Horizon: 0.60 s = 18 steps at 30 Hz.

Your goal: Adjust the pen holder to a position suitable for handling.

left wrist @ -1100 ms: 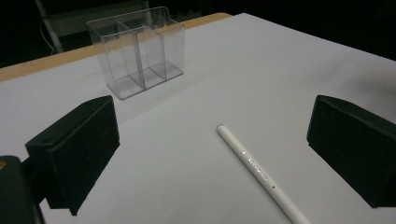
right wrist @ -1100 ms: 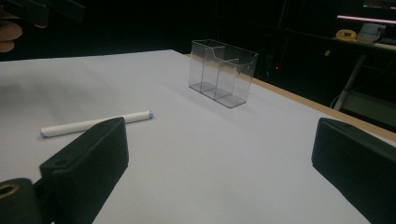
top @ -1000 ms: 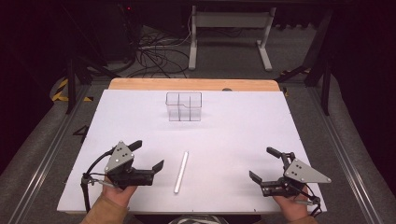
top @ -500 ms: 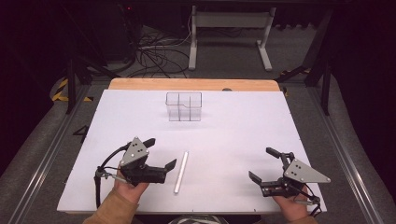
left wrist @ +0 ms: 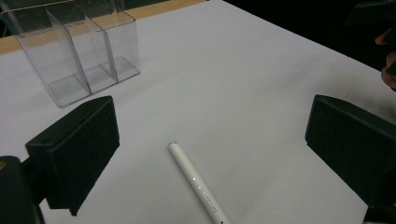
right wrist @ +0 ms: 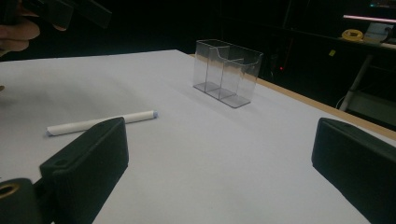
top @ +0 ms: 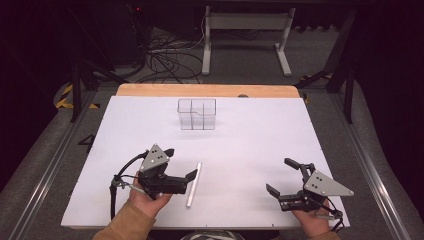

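Observation:
A white pen (top: 194,183) lies on the white table (top: 250,140), near its front edge and left of centre. My left gripper (top: 181,163) is open just left of the pen, one jaw tip close above its middle. In the left gripper view the pen (left wrist: 196,184) runs between the two wide-apart jaws of that gripper (left wrist: 215,135), untouched. A clear plastic divided container (top: 197,114) stands upright at the back centre, with nothing visible inside. My right gripper (top: 280,175) is open at the front right, holding nothing. It faces the pen (right wrist: 100,122) and the container (right wrist: 227,72).
A wooden strip (top: 207,90) borders the table's far edge. Beyond it are a dark floor with cables (top: 160,55) and a white metal stand (top: 245,30). Metal rails (top: 50,170) flank the table on both sides.
My left gripper has moved right across the table to the pen and turned its jaws toward it. The right gripper, pen and container have stayed put.

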Motion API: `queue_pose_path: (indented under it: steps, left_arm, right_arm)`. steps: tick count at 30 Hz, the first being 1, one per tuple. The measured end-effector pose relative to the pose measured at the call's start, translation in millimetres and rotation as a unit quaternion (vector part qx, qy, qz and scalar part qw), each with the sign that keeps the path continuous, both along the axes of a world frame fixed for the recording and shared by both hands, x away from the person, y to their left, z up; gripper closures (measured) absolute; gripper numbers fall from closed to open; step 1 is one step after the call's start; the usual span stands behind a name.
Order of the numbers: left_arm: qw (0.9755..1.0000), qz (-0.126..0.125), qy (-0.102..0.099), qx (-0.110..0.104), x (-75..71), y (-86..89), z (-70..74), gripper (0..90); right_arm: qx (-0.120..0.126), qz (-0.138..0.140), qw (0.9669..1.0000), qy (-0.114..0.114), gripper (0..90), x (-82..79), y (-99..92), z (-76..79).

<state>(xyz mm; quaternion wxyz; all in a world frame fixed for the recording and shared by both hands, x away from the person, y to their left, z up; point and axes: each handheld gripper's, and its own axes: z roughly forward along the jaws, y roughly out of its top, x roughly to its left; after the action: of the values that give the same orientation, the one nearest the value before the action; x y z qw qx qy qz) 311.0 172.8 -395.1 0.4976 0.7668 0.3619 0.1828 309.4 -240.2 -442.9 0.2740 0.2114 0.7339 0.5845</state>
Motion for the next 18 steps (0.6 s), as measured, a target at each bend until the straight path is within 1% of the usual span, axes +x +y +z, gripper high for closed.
queue_pose_path:
  steps: [2, 4, 5, 6, 7, 8, 9, 10, 12, 13, 14, 18]
  left_arm:
    - [1.0, 0.001, 0.005, 0.007, 0.6, -1.3, 2.3, 3.9]
    - [0.9999, 0.001, 0.015, 0.004, 1.5, -2.0, 3.8, 5.7]
    - [0.9997, 0.003, 0.024, 0.001, 2.1, -2.3, 4.5, 10.3]
    - [0.9994, 0.002, 0.034, 0.0, 3.1, -2.5, 5.5, 11.7]
    - [0.9988, 0.002, 0.05, 0.0, 5.0, -3.4, 7.2, 13.5]
    - [0.9988, 0.002, 0.05, 0.0, 5.0, -3.4, 7.2, 16.7]
    - [0.9975, 0.003, 0.07, 0.007, 8.0, -5.3, 10.5, 18.7]
    - [0.9975, 0.003, 0.07, 0.007, 8.0, -5.3, 10.5, 19.2]
    - [0.9965, 0.004, 0.082, 0.016, 10.4, -7.0, 13.3, 20.1]
    - [0.9951, 0.004, 0.096, 0.021, 13.1, -8.4, 14.7, 21.8]
    - [0.9951, 0.004, 0.096, 0.021, 13.1, -8.4, 14.7, 22.1]
    - [0.9924, 0.004, 0.119, 0.031, 18.7, -9.9, 15.3, 23.0]
  right_arm:
    - [0.001, 0.0, 1.0, -0.001, 4.0, -0.1, 0.1, 0.0]
    - [0.002, 0.0, 1.0, 0.0, 4.0, -0.6, 0.0, 0.2]
    - [0.003, 0.001, 1.0, -0.001, 4.0, -0.7, -0.3, 0.4]
    - [0.002, 0.0, 1.0, -0.002, 4.0, -0.9, -0.5, 0.5]
    - [0.002, 0.001, 1.0, -0.003, 4.0, -0.7, -0.6, 0.5]
    - [0.003, 0.001, 1.0, -0.002, 4.0, -0.8, -0.6, 0.6]
    - [0.005, 0.002, 1.0, -0.002, 4.0, -0.7, -0.6, 0.6]
    - [0.005, 0.002, 1.0, -0.002, 4.0, -0.7, -0.6, 0.6]
    - [0.003, 0.002, 1.0, -0.002, 4.0, -1.0, -0.5, 0.6]
    - [0.003, 0.002, 1.0, -0.002, 4.0, -1.0, -0.4, 0.6]
    - [0.003, 0.002, 1.0, -0.002, 4.0, -1.0, -0.4, 0.6]
    - [0.004, 0.004, 1.0, -0.001, 4.0, -0.8, -0.4, 0.5]
